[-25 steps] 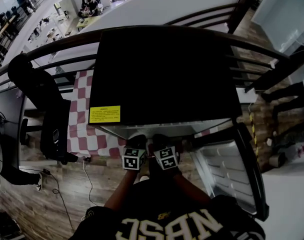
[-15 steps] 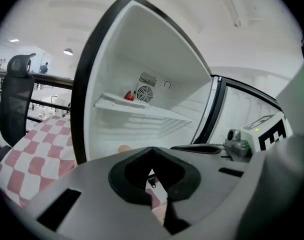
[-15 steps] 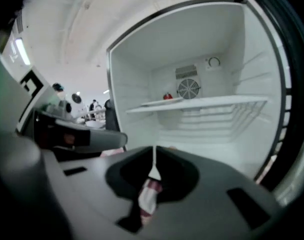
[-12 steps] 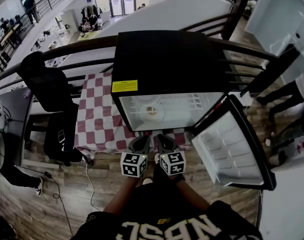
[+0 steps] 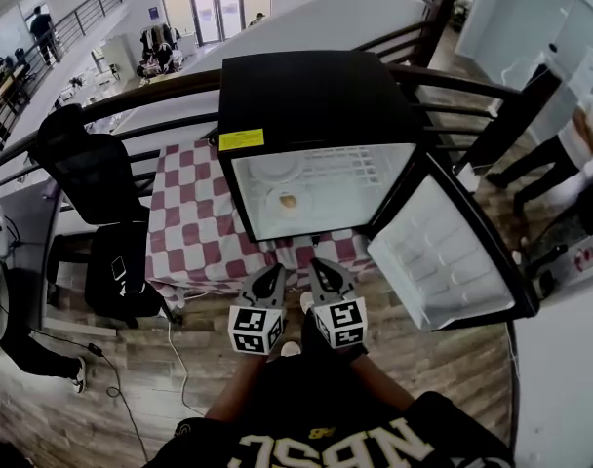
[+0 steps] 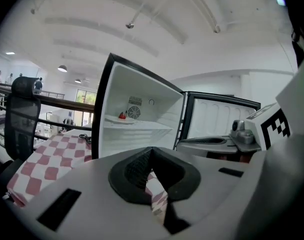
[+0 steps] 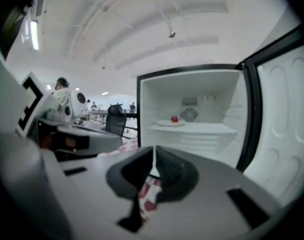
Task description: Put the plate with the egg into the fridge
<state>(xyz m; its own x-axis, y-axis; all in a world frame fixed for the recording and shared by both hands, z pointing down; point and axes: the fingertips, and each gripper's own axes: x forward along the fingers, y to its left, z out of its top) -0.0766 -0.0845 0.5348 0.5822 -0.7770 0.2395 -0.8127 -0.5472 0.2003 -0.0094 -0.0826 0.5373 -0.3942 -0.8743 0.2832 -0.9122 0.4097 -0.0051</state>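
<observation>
The plate (image 5: 277,206) with its egg (image 5: 290,201) sits inside the fridge (image 5: 316,96). The left gripper (image 5: 271,275) and right gripper (image 5: 322,267) hover outside, fingers pressed together, empty. Slamming the open door (image 5: 438,252) could roll the egg.

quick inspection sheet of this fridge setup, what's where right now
surface: white fridge shelf carries the plate; red-and-white checkered cloth lies left of the fridge
job's things: plate with the egg sits inside the black mini fridge; fridge door hangs wide open
clutter: nothing seen
grippers: left gripper and right gripper both have fingers together and hold nothing, in front of the fridge
cables: one black cable on the cloth, one on the wood floor
surroundings: black office chair, dark railing, a person standing at right
</observation>
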